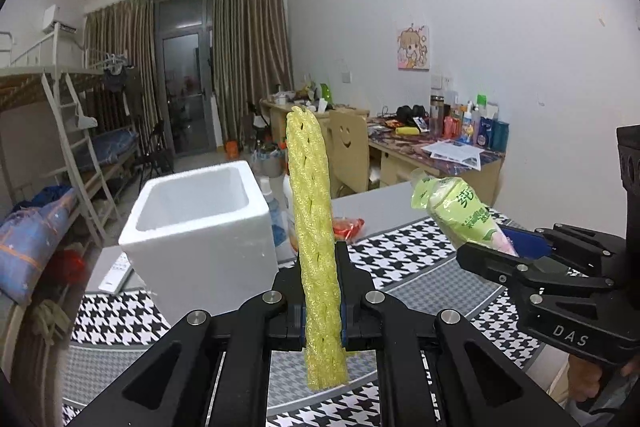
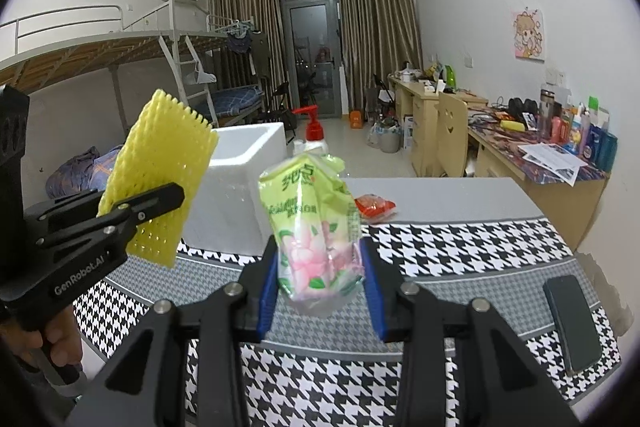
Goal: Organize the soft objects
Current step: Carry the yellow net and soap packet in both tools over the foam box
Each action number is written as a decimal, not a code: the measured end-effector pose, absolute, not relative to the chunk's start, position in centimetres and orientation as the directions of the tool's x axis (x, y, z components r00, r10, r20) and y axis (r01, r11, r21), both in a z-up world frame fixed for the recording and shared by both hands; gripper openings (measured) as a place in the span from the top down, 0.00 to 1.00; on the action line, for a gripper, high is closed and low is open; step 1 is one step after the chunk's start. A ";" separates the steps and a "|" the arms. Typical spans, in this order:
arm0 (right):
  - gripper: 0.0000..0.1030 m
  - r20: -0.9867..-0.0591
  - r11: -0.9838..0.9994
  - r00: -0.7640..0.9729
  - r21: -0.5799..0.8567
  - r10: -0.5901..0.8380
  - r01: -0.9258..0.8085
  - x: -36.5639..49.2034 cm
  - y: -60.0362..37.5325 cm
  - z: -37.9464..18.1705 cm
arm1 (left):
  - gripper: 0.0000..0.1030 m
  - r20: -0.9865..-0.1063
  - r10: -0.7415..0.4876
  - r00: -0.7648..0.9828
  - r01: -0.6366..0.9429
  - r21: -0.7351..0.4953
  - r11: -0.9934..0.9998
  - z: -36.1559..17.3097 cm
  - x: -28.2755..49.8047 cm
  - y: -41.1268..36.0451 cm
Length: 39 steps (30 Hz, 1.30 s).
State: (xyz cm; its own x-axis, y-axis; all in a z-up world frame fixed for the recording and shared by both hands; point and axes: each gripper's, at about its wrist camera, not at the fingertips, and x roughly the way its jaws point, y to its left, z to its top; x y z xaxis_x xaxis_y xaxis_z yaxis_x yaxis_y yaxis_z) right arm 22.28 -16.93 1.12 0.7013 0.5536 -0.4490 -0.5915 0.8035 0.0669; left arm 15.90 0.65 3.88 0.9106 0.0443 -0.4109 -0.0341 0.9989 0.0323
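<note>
My left gripper (image 1: 322,291) is shut on a yellow foam net sleeve (image 1: 314,227) and holds it upright above the table; the sleeve also shows in the right wrist view (image 2: 160,179). My right gripper (image 2: 320,279) is shut on a green and pink tissue pack (image 2: 316,223), held above the table; the pack also shows in the left wrist view (image 1: 460,215). A white foam box (image 1: 200,227) stands open on the table to the left, beyond both grippers. It also shows in the right wrist view (image 2: 240,183).
A red packet (image 2: 374,207) lies on the grey table past the houndstooth cloth (image 2: 460,239). A dark phone (image 2: 572,323) lies at the right on the cloth. A red-pump bottle (image 2: 314,131) stands behind the box. Desks and a bunk bed are beyond.
</note>
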 end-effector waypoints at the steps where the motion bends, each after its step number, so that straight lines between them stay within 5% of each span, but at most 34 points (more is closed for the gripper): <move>1: 0.59 -0.446 0.803 0.702 0.066 0.554 -0.592 22.3 -16.9 1.2 | 0.89 -0.406 0.050 0.913 -0.039 0.037 0.999 4.1 16.0 0.7; 39: 0.59 -0.401 0.766 0.704 -0.009 0.586 -0.643 25.0 -8.9 5.3 | 0.89 -0.346 0.168 0.923 -0.162 0.047 0.986 7.9 20.0 7.7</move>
State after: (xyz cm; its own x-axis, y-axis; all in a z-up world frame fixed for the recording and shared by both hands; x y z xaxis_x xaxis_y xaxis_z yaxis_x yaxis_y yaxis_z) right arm 25.01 -8.90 5.29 0.7042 0.5858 -0.4012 -0.6427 0.7661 -0.0094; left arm 20.00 7.69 7.90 0.9231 0.1681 -0.3459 -0.1620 0.9857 0.0469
